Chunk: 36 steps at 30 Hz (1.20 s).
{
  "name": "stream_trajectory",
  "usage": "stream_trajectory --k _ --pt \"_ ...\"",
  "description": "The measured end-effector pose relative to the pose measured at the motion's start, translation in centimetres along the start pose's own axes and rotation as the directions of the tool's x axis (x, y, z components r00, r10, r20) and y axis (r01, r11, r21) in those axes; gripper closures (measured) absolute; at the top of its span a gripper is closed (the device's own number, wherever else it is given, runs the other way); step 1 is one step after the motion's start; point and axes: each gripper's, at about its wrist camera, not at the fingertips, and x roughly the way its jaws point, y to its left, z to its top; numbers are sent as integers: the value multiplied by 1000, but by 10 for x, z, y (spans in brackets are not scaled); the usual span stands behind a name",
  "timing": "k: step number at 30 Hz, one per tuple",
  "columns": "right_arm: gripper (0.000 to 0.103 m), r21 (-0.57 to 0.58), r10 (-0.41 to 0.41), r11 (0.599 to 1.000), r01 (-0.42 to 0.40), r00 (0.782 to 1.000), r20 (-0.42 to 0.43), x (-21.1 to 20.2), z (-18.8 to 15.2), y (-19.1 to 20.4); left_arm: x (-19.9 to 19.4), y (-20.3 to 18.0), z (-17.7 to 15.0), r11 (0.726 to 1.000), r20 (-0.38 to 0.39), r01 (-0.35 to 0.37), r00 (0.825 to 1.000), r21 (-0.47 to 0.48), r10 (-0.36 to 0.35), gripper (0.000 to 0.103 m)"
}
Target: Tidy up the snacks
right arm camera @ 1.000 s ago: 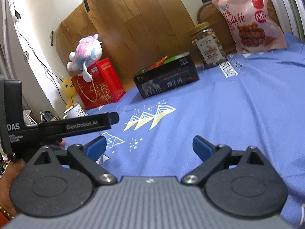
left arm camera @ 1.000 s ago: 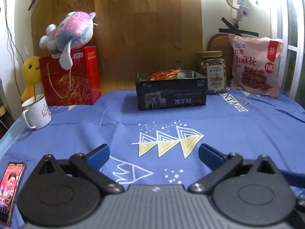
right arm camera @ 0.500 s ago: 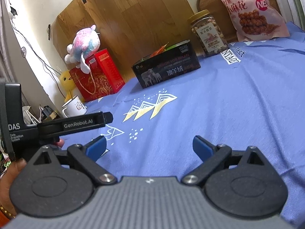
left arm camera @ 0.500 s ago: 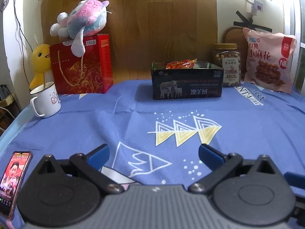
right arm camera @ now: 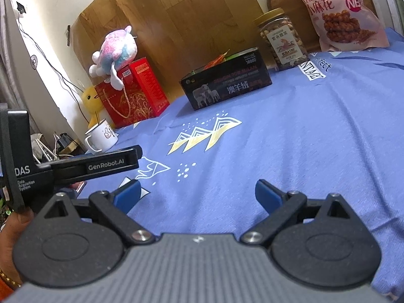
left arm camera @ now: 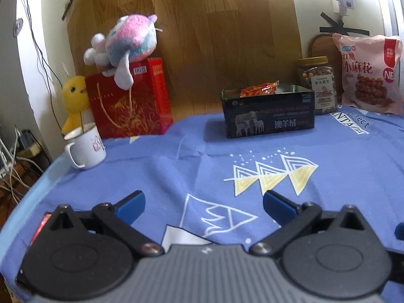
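Note:
A black tin box (left arm camera: 269, 112) (right arm camera: 227, 79) stands far back on the blue cloth, with an orange snack packet (left arm camera: 260, 88) sticking out of its top. To its right are a clear jar of nuts (left arm camera: 317, 84) (right arm camera: 282, 39) and a pink snack bag (left arm camera: 368, 73) (right arm camera: 338, 12) leaning on the wall. My left gripper (left arm camera: 203, 205) is open over bare cloth, well short of the box. My right gripper (right arm camera: 197, 193) is open too, nothing between its fingers. The left device's body (right arm camera: 73, 166) shows at the left of the right wrist view.
A red gift bag (left arm camera: 128, 101) with a plush toy (left arm camera: 123, 45) on top stands back left, next to a yellow duck toy (left arm camera: 74, 98) and a white mug (left arm camera: 84, 147). The table's left edge (left arm camera: 27, 199) drops to cables and clutter. A hand (right arm camera: 12, 229) holds the left device.
The left view has swung left and lifted, so the box and snacks shifted right; the phone at lower left is now mostly hidden. The right view has shifted only slightly. Both grippers stay open.

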Motion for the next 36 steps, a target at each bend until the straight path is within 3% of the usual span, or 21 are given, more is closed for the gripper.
stream_trajectory --k 7,36 --pt "4 -1 0 1000 0 1000 -1 0 0 1 -6 5 1 1000 11 18 1000 -17 -18 0" --pt "4 105 -114 989 101 984 136 -17 -2 -11 3 -8 -6 995 -102 101 990 -6 -101 0"
